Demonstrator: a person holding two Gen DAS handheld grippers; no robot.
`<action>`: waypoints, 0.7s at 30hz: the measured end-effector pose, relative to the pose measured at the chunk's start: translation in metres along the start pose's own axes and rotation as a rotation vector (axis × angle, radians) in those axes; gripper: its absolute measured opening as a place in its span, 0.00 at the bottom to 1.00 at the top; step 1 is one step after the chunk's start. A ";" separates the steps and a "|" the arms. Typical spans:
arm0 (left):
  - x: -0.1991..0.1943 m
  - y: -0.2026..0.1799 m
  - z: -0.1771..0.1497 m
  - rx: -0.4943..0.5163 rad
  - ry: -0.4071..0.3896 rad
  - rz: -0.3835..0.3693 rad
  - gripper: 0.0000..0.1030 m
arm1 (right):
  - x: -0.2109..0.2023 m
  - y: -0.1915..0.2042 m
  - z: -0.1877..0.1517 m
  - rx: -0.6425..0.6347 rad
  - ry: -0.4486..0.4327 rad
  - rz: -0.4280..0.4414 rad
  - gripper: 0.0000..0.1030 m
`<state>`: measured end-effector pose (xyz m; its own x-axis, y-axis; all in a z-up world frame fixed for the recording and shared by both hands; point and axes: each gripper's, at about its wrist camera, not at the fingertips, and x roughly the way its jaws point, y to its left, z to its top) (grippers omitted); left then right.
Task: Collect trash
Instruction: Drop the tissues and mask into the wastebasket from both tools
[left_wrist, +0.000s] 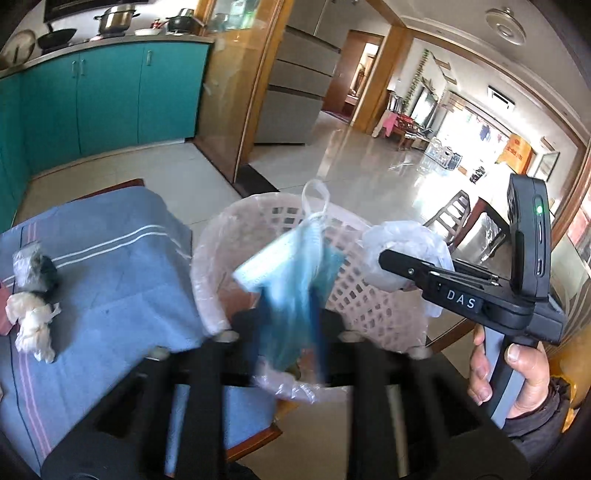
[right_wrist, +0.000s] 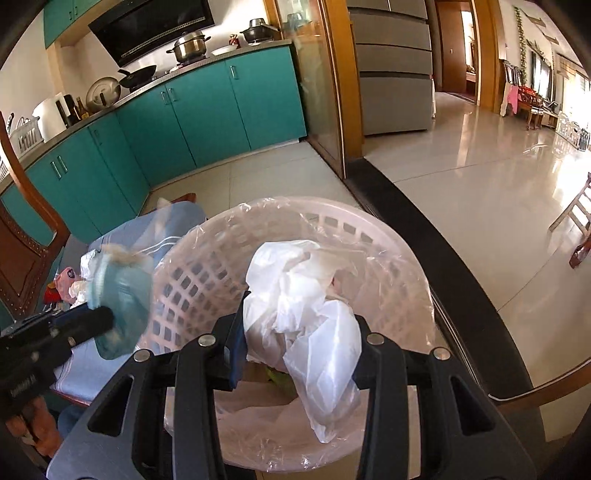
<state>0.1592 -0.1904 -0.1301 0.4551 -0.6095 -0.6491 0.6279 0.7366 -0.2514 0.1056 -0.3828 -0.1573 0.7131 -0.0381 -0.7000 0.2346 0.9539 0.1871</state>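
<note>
a: holding both pieces over the bin, looks like. the left gripper (left_wrist: 286, 321) is pinching a crumpled pale-blue disposable face mask (left_wrist: 291, 280), one white ear loop sticking up, right above the pink lattice plastic wastebasket (left_wrist: 207, 258) with its clear liner.

b: and the right gripper (right_wrist: 295, 354) is clamped on a scrunched white thin plastic bag (right_wrist: 306, 310), also over the basket mouth. how will they handle?

a: both are nearly weightless and limp, i'd judge. the mask is soft fabric and drapes; a pinch through the folded body holds better than the loop, which could slip. the bag is slick film, so bunch several layers between the pads.

b: risk on letting go?

a: light stuff may cling to a pad or drift past the rim, so i'd release low inside the liner.

b: anything left?

a: on the blue striped tablecloth (left_wrist: 122, 266), a wad of white crumpled tissue (left_wrist: 31, 325) and a small grey-and-black plastic wrapper bundle (left_wrist: 33, 269) lie near each other, well apart from the basket.
</note>
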 end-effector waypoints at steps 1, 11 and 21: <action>-0.003 0.000 -0.002 0.002 -0.020 0.026 0.69 | 0.000 0.001 0.000 0.000 0.001 -0.002 0.39; -0.052 0.089 -0.031 -0.114 -0.066 0.456 0.76 | 0.022 0.017 -0.004 -0.010 0.037 0.007 0.59; -0.101 0.219 -0.078 -0.449 0.000 0.803 0.79 | 0.035 0.096 -0.002 -0.116 0.056 0.170 0.66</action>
<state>0.2018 0.0554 -0.1752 0.6487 0.1343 -0.7491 -0.1805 0.9834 0.0199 0.1521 -0.2919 -0.1649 0.6975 0.1399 -0.7028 0.0338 0.9732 0.2273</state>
